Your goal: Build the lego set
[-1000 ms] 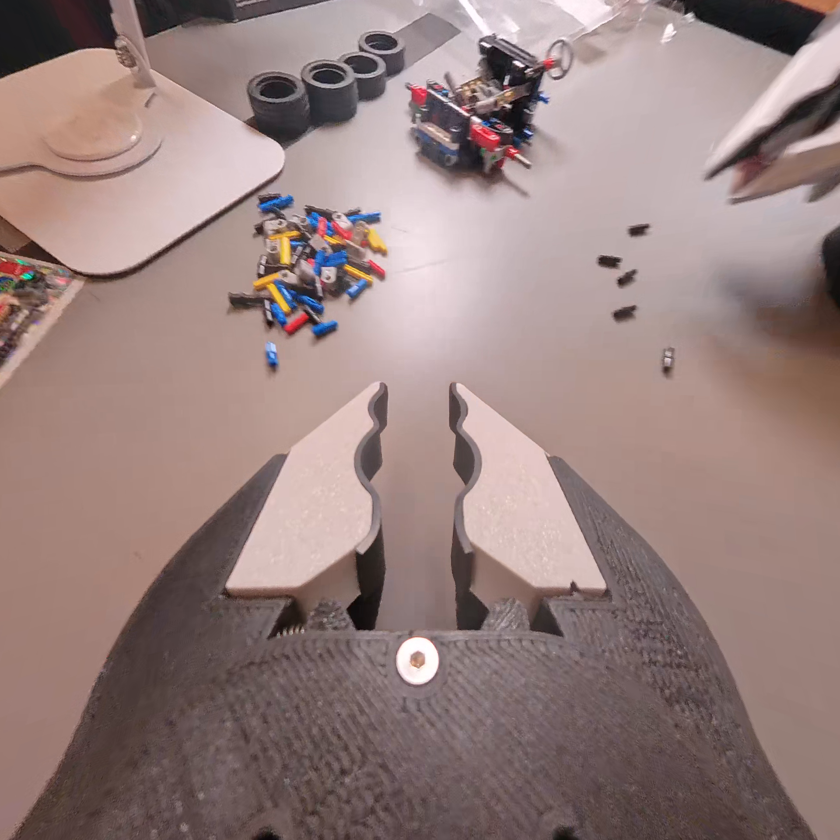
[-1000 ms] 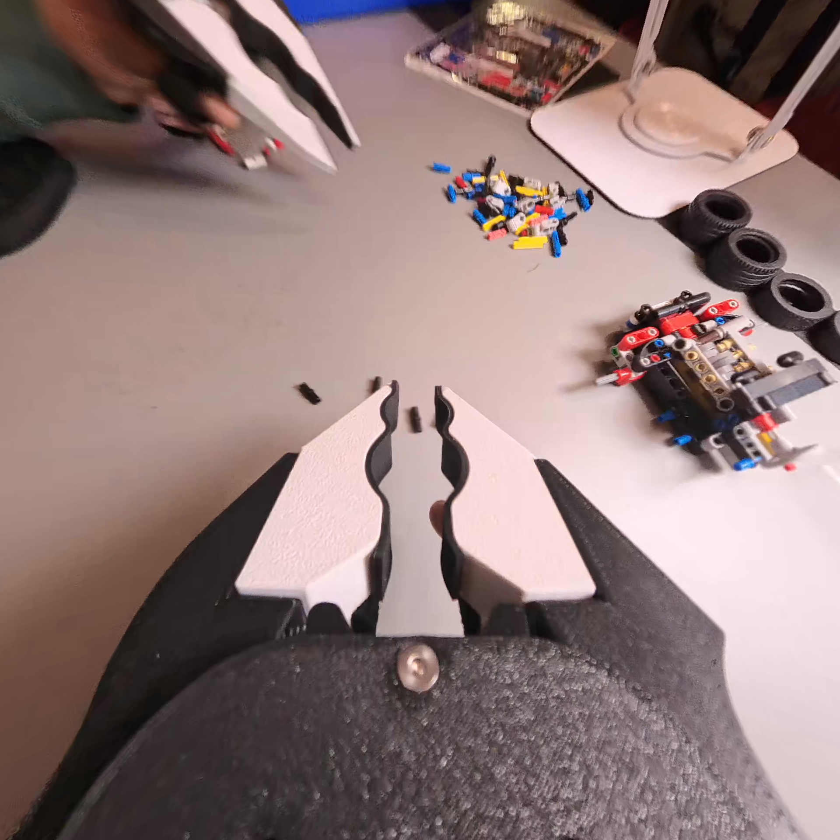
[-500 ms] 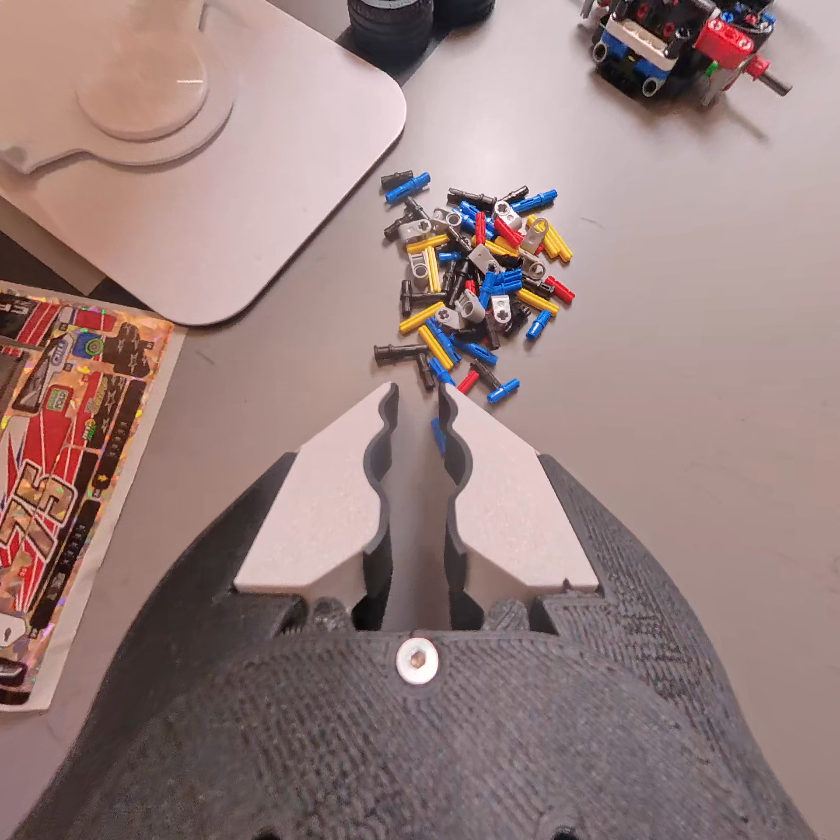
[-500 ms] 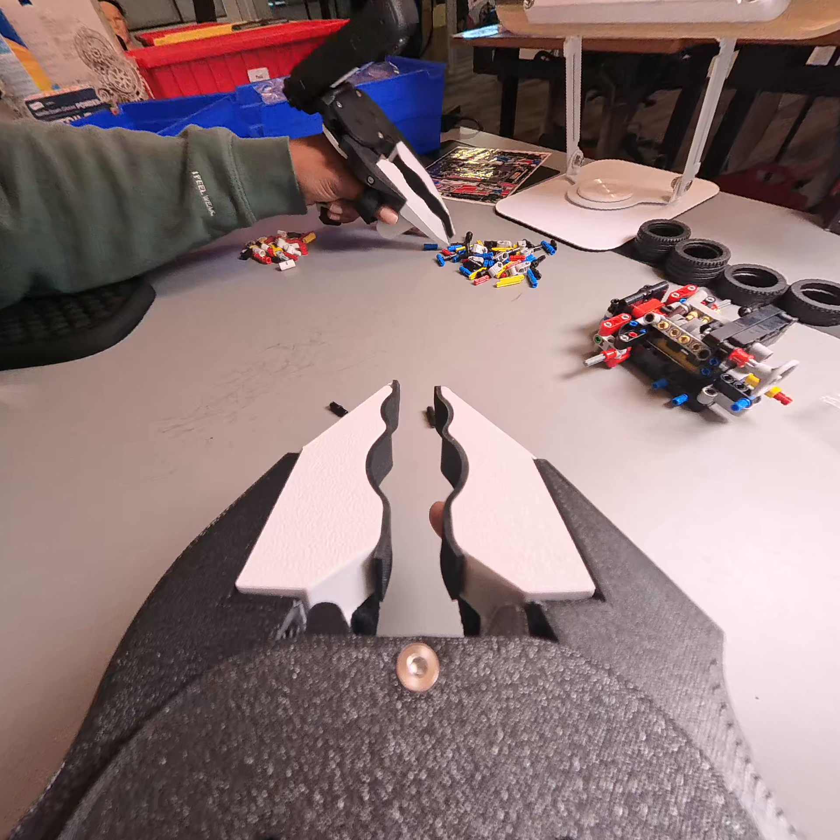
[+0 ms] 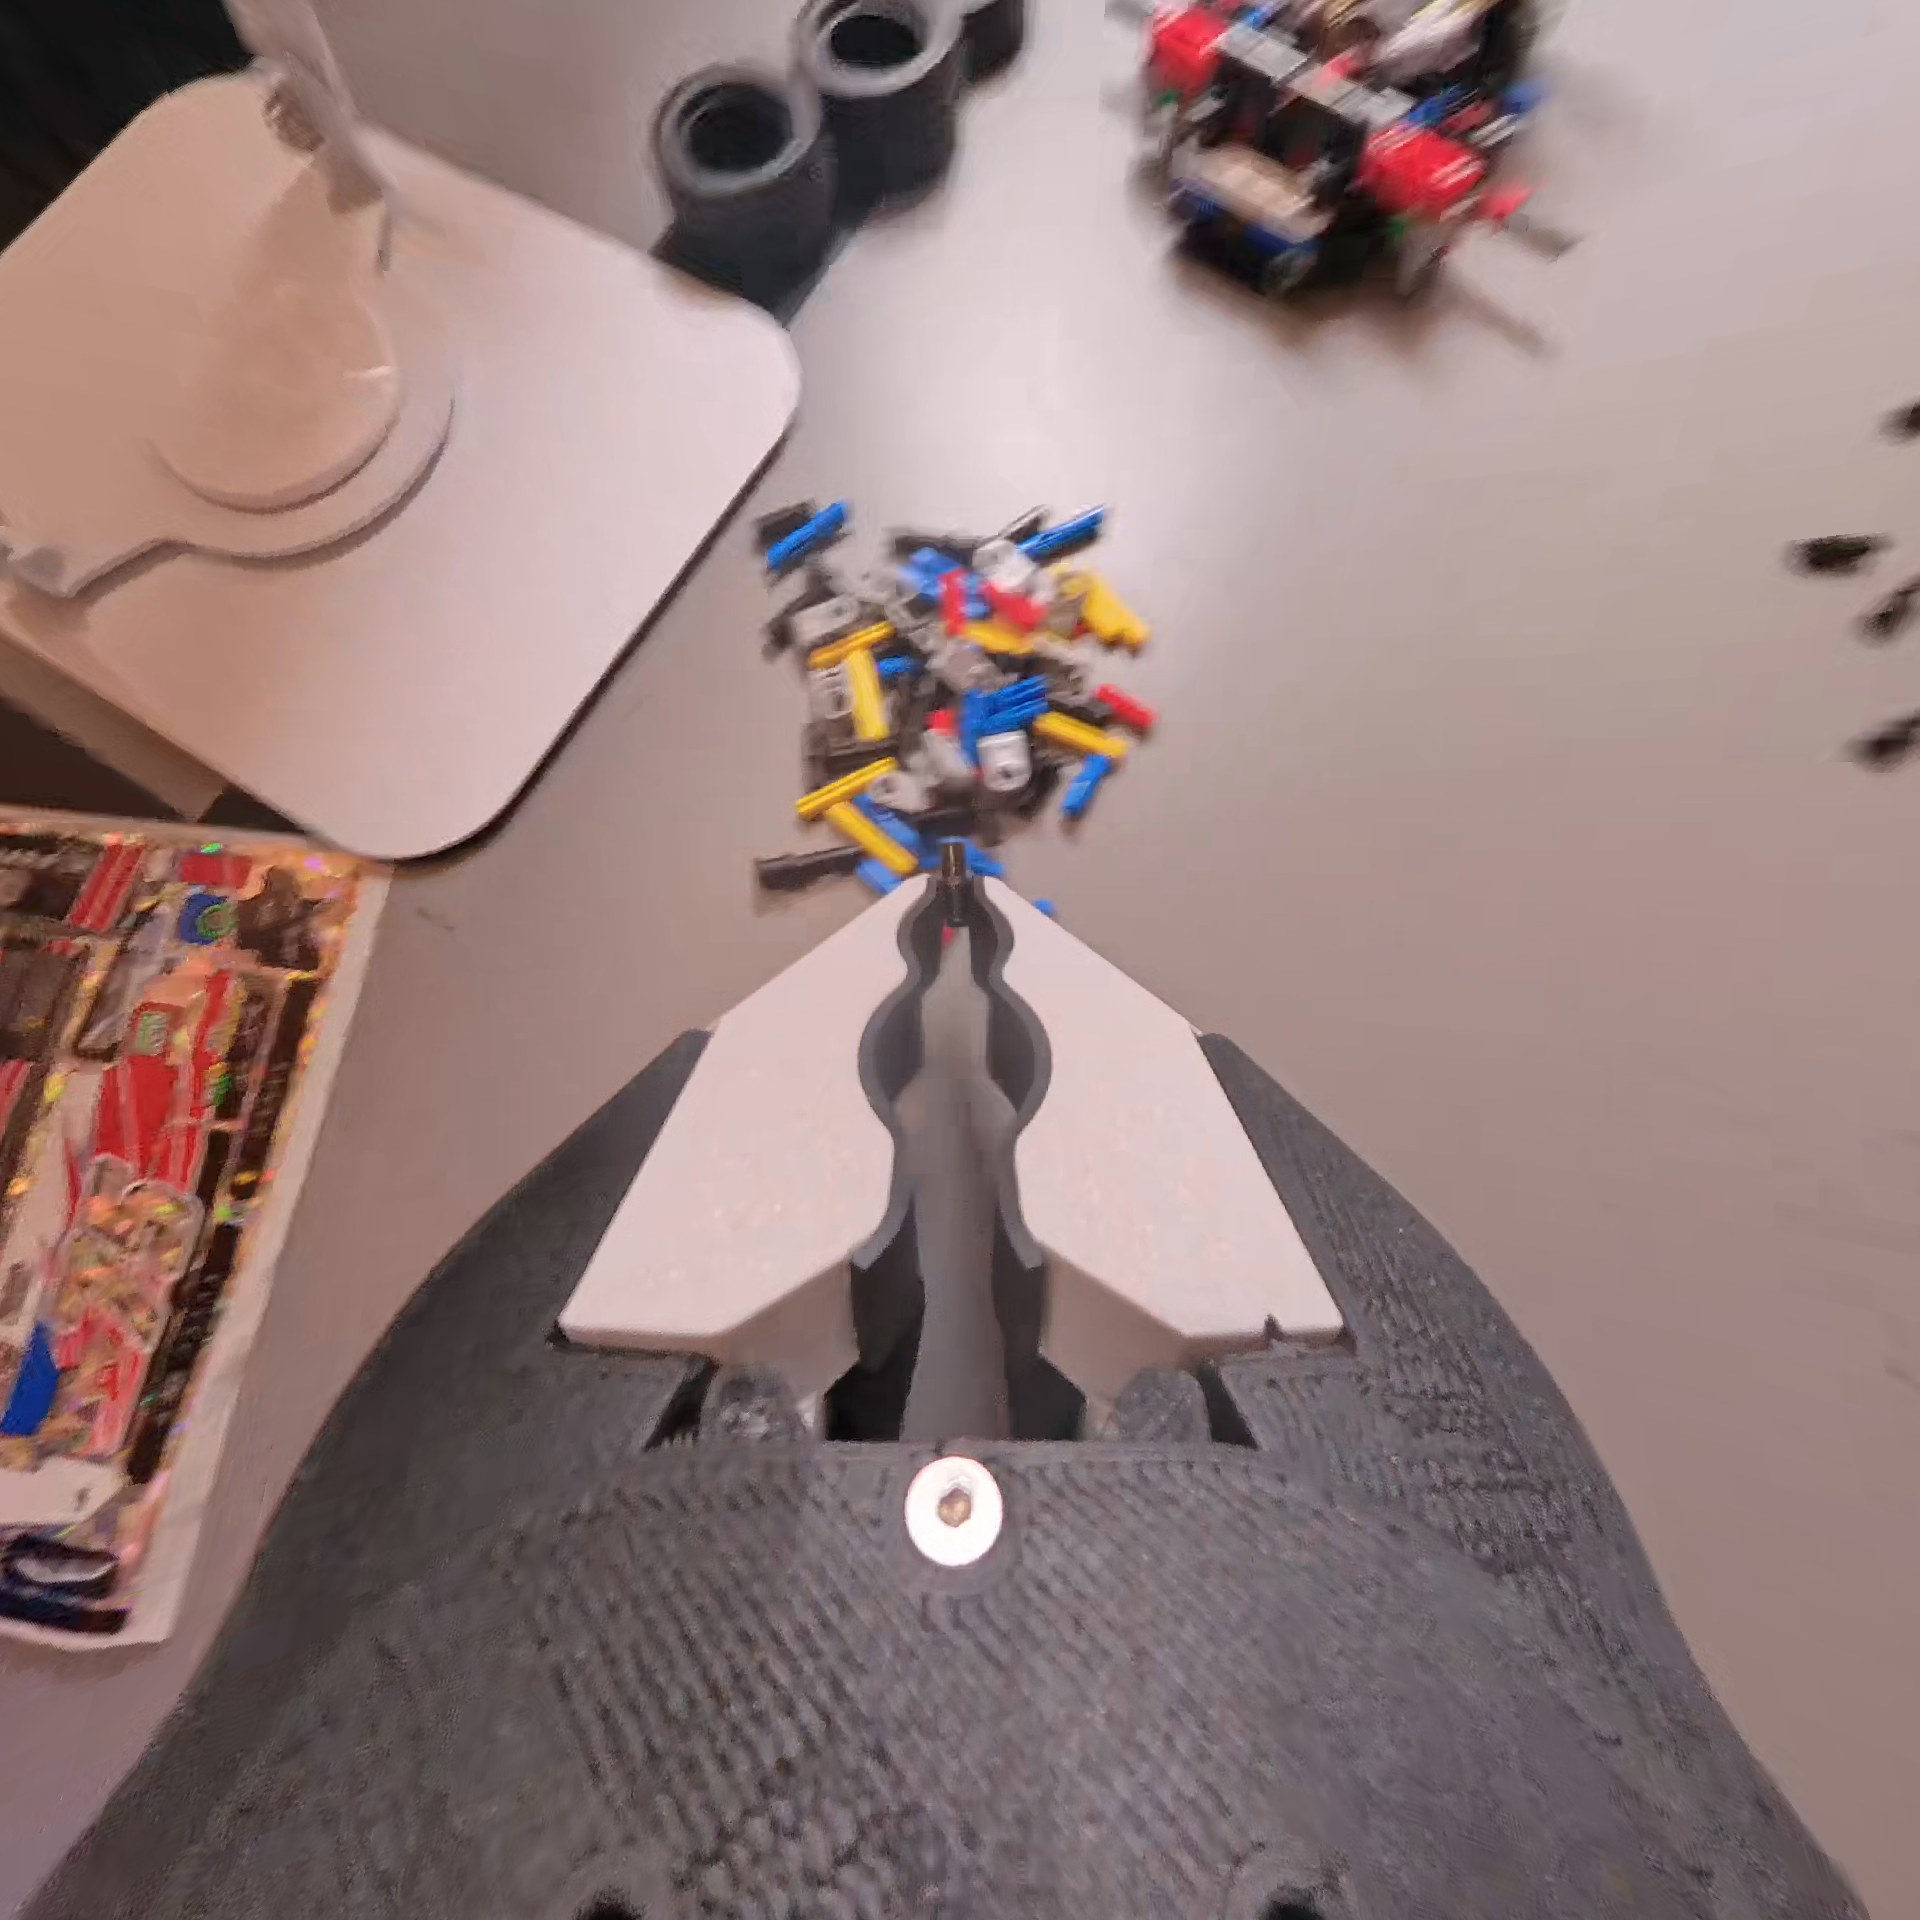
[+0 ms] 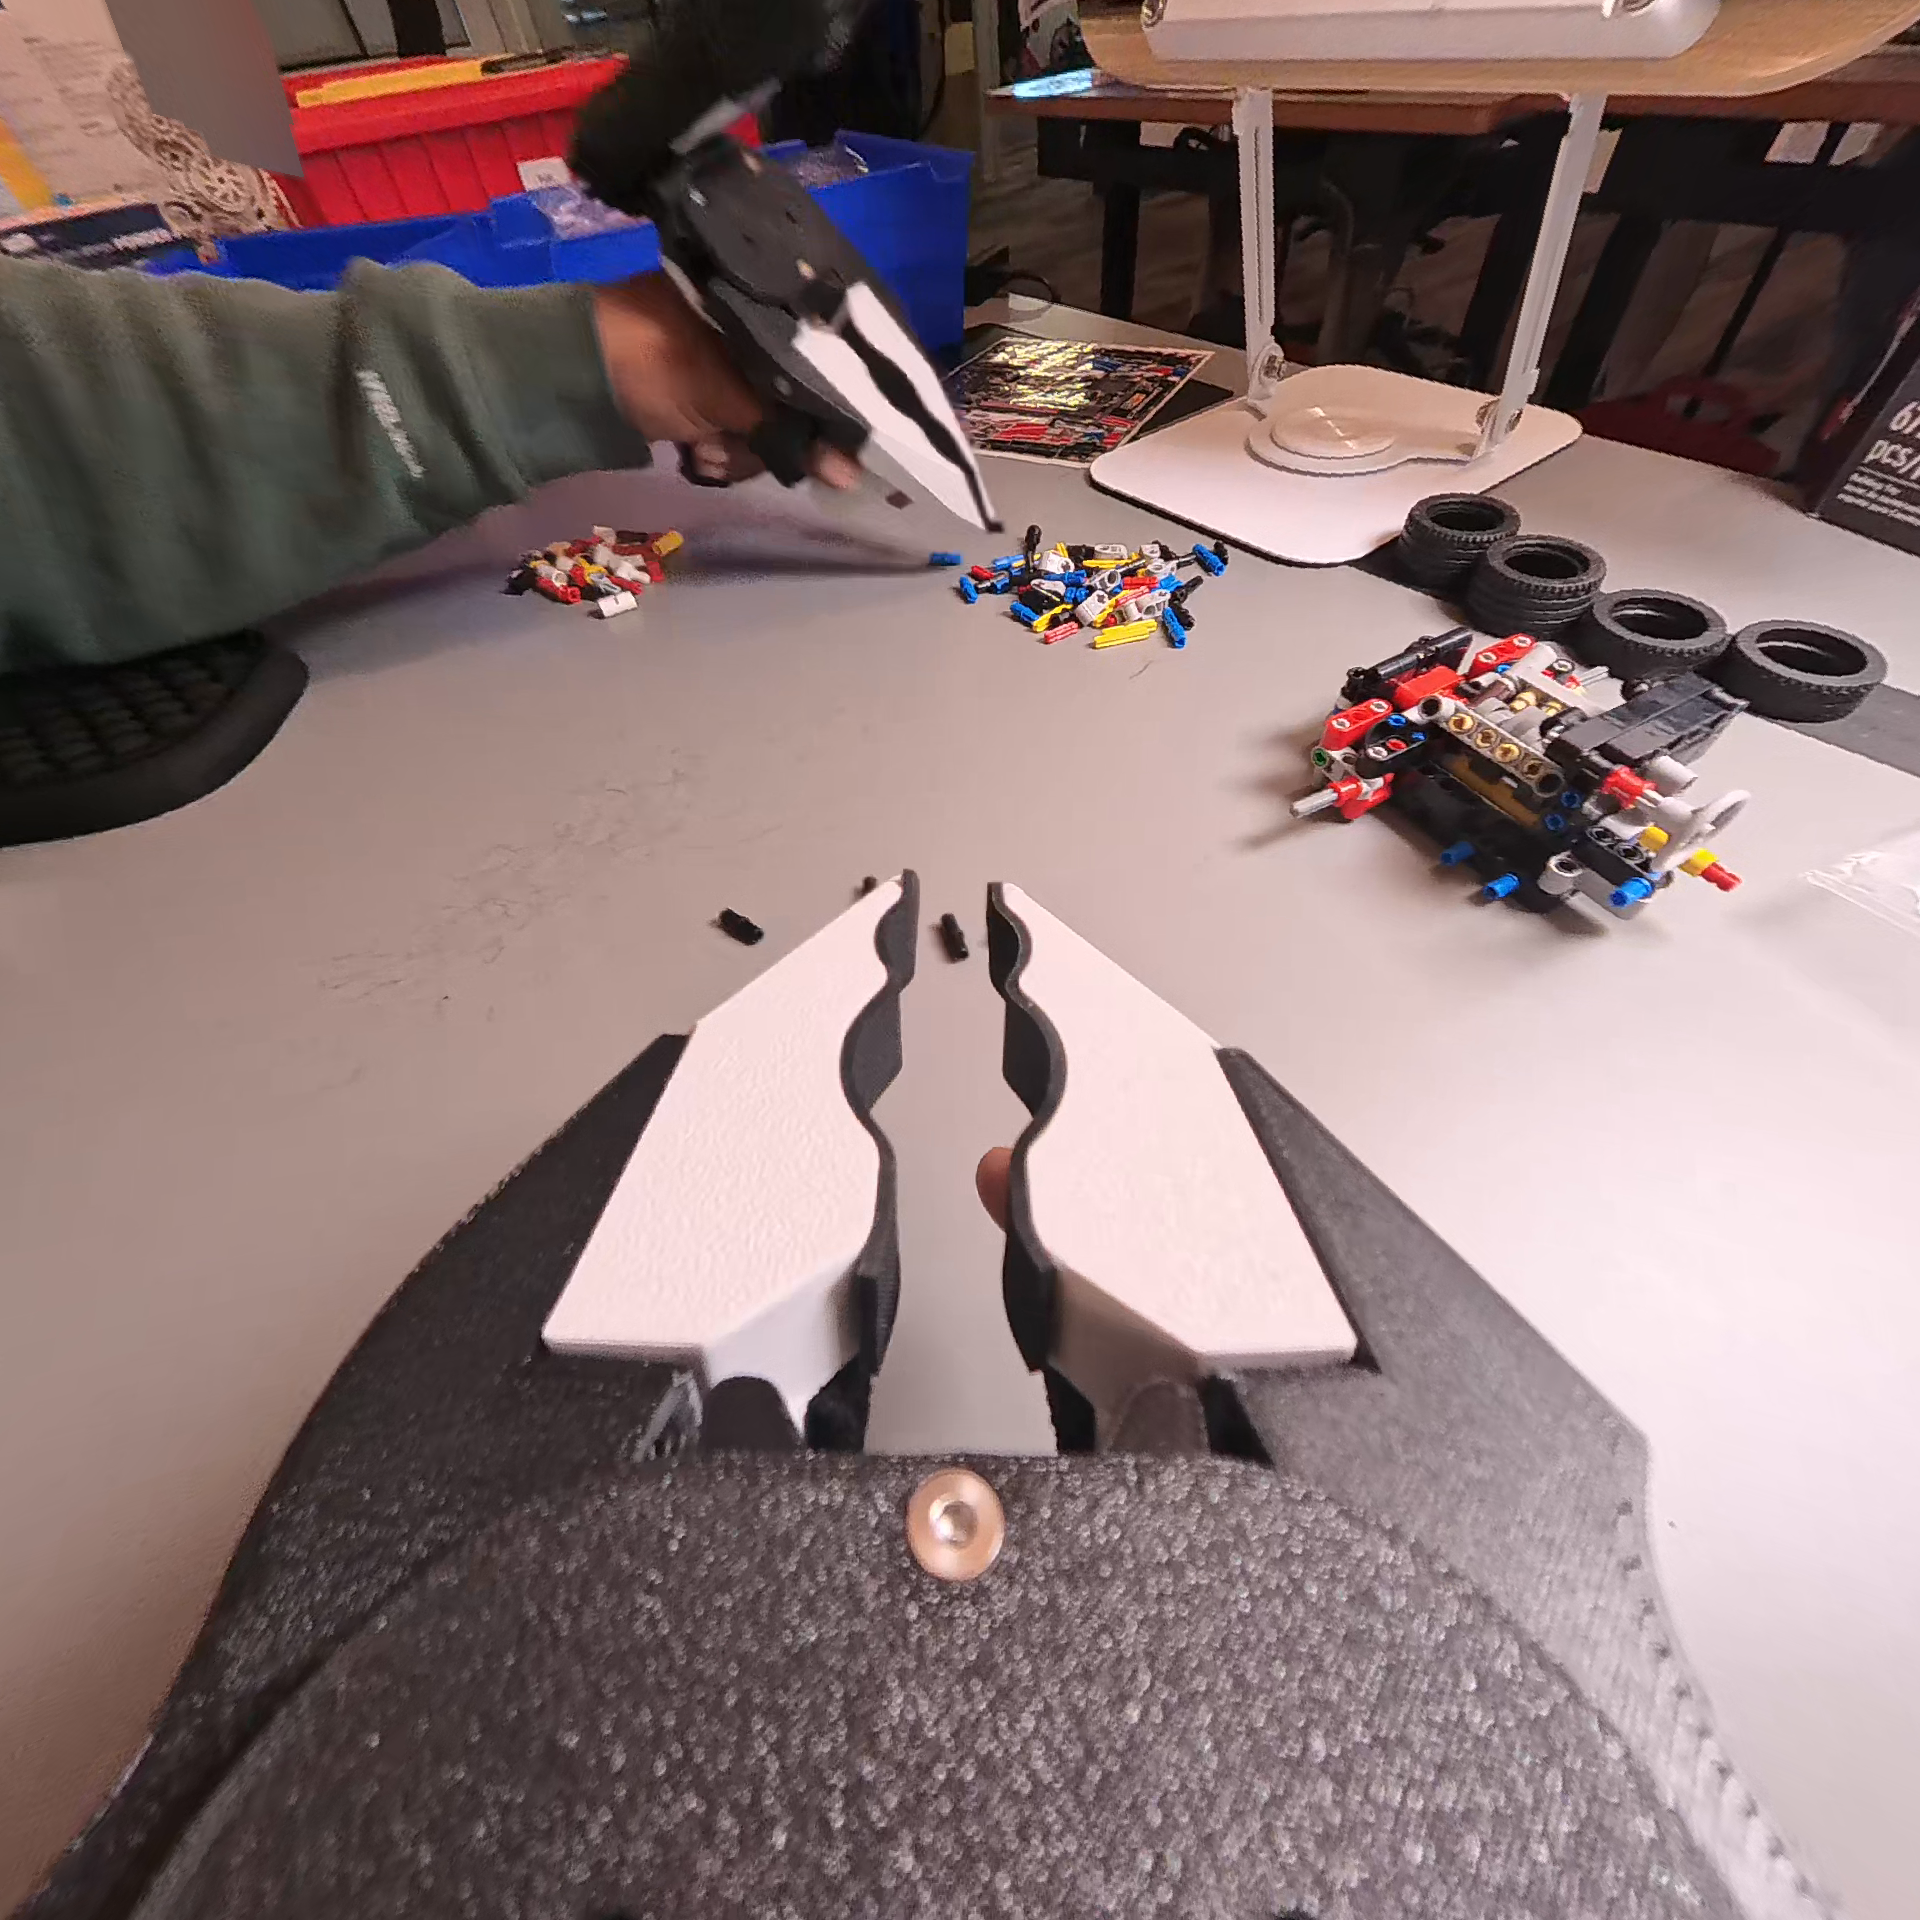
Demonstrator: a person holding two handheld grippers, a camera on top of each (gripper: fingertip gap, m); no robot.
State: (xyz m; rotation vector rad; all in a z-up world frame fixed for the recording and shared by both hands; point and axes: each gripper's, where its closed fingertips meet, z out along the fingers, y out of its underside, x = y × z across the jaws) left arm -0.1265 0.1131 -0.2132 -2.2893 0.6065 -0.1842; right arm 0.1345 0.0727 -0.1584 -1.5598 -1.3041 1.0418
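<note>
In the left wrist view my left gripper [image 5: 951, 902] is shut on a small black pin [image 5: 951, 871], which sticks out of its tips just above the near edge of the pile of coloured pins and connectors [image 5: 966, 686]. The right wrist view shows that gripper [image 6: 977, 514] raised over the same pile [image 6: 1091, 587]. My right gripper [image 6: 951, 894] is open and empty, low over the table. A loose black pin [image 6: 951, 935] lies between its tips and another [image 6: 740, 925] to the left. The part-built car chassis [image 6: 1527, 769] stands to the right and shows blurred in the left wrist view [image 5: 1340, 156].
Several black tyres [image 6: 1642, 634] lie behind the chassis. A white lamp base [image 6: 1340, 457] and a glossy sticker sheet [image 6: 1081, 395] are at the back. A second small pile of pieces [image 6: 592, 566] and a black pad [image 6: 125, 727] are at the left. A plastic bag [image 6: 1870, 883] lies far right. The gap from one gripper's tips to the other's is roughly 30 cm.
My left gripper has closed on a black pin at the near edge of the pile and lifted it off the table. My right gripper has stayed open over the loose black pins.
</note>
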